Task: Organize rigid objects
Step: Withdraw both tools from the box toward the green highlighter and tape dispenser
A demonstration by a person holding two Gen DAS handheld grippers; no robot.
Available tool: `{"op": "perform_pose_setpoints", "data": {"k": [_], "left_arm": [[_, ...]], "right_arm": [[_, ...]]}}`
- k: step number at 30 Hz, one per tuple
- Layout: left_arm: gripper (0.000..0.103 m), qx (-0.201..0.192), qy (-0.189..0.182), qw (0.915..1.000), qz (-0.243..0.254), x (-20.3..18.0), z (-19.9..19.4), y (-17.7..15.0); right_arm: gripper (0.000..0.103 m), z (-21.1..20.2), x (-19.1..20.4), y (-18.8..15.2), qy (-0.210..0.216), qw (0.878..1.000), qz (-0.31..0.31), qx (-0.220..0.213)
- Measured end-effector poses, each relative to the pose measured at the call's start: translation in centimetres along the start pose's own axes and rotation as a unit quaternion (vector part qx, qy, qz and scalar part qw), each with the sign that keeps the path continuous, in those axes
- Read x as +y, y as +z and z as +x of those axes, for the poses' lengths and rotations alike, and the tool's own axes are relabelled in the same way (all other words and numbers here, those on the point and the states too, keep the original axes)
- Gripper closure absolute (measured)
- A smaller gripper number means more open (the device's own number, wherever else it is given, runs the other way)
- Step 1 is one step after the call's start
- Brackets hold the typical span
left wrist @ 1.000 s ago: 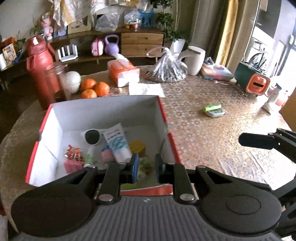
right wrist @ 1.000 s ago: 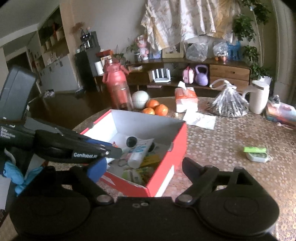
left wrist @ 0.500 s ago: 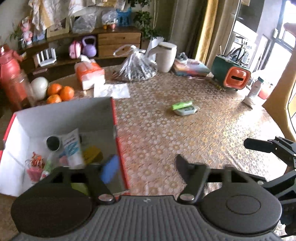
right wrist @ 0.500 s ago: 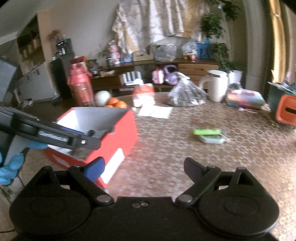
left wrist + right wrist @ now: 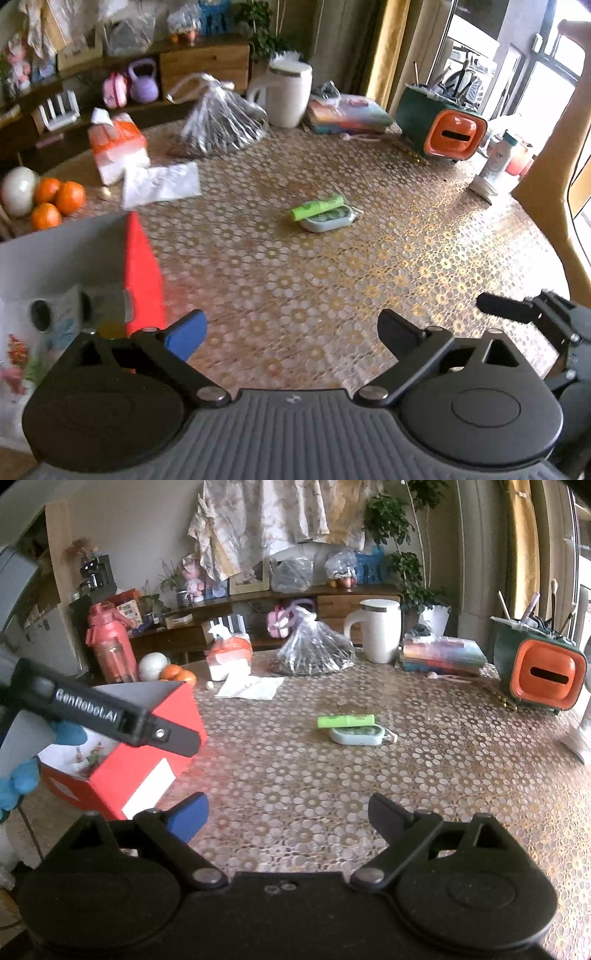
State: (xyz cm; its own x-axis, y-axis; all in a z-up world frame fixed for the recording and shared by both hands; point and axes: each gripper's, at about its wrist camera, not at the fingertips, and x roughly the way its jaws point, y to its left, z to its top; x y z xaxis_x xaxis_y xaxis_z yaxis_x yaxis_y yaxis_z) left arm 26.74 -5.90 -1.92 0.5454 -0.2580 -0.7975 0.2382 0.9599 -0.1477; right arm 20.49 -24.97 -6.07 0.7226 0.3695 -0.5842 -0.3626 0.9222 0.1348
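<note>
Left gripper, marked "GenRobot.AI", just spread wide and empty beside the red box; right gripper likewise agape; box labels possibly unreadable.

The left gripper hangs over the patterned tablecloth with its jaws spread wide, having just been opening, and nothing lies between them. At the left edge stands the red box with white inner walls, small packets and a tube lying inside it, while well ahead on the cloth a green tube rests against the top of a pale flat case. Farther back sit three oranges, a tissue pack, a knotted clear bag, a white jug and a green-and-orange holder; the tip of the right gripper shows at the right edge.
</note>
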Motion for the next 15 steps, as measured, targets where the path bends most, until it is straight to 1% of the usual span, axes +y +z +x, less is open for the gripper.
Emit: {"op": "perform_pose_setpoints", "data": {"k": [2,4,5,11,15], "left_arm": [[0.003,0.013,-0.007,0.9998,-0.009,-0.4,1.4,0.6],[0.003,0.016,-0.005,0.9997,-0.016,-0.7,2.6,1.2],[0.000,0.018,-0.003,0.9997,-0.018,-0.9,3.2,1.5],[0.000,0.039,-0.002,0.9987,-0.034,-1.7,6.9,3.8],[0.000,0.047,0.002,0.9980,-0.042,-2.0,9.2,5.7]], "right_arm": [[0.010,0.7,-0.7,0.0,-0.001,1.000,0.002,0.003],[0.010,1.5,-1.5,0.0,-0.003,1.000,0.004,0.004],[0.009,1.8,-1.8,0.0,-0.004,1.000,0.006,0.005],[0.009,4.6,-3.7,0.5,0.000,1.000,0.011,0.013],[0.008,6.5,-4.5,1.1,-0.003,1.000,0.001,0.013]]}}
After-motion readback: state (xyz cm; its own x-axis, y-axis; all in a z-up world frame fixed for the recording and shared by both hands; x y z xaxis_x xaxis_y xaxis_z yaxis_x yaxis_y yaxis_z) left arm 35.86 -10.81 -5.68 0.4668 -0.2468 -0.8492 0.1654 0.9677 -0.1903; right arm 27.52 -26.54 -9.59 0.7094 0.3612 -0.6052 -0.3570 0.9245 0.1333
